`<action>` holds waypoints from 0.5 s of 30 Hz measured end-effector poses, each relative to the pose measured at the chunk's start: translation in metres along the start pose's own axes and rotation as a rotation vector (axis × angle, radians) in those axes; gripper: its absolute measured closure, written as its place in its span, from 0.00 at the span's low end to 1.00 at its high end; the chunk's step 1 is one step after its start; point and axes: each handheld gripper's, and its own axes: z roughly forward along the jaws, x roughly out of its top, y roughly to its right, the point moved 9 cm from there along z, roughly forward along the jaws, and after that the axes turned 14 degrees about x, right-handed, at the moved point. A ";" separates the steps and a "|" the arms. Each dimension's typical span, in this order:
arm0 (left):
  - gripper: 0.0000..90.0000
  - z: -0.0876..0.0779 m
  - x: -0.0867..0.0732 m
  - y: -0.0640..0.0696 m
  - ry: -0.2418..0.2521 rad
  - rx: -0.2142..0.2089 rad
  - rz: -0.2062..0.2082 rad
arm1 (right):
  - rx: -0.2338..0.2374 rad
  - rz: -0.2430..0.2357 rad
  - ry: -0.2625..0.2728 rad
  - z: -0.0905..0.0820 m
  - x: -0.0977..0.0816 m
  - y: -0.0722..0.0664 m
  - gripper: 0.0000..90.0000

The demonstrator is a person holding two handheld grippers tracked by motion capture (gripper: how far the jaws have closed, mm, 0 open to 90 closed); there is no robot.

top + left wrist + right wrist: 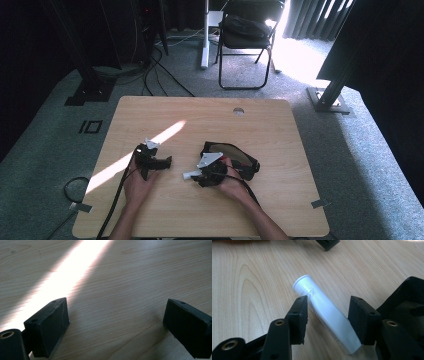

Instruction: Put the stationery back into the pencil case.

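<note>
Tube: white tube lies flat on desk, near the front-middle, just left of the bag, cap end away from R tool

R tool: right gripper low over tube, jaws half apart on both sides of it; pads seem to touch its sides, grasp not sure, I cannot tell

L tool: left gripper released, jaws wide, nothing between, rests toward front-left, prob. waiting

Bag: black mesh bag mouth open beside tube, prob. so tube can go in

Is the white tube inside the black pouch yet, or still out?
Out. The tube lies flat on the table, between the right gripper's jaws, beside the pouch.
</note>
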 end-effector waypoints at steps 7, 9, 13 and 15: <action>0.07 0.000 0.000 0.000 0.000 0.000 0.000 | -0.008 -0.013 -0.020 0.002 -0.002 0.000 0.58; 0.07 0.000 0.000 0.000 0.000 0.000 0.000 | -0.009 -0.014 -0.023 0.002 -0.002 0.000 0.58; 0.07 0.000 0.000 0.000 0.000 0.000 0.000 | -0.011 -0.029 -0.030 0.002 -0.004 -0.004 0.65; 0.07 0.000 0.000 0.000 0.000 0.000 0.000 | -0.011 -0.034 -0.033 0.003 -0.004 -0.005 0.67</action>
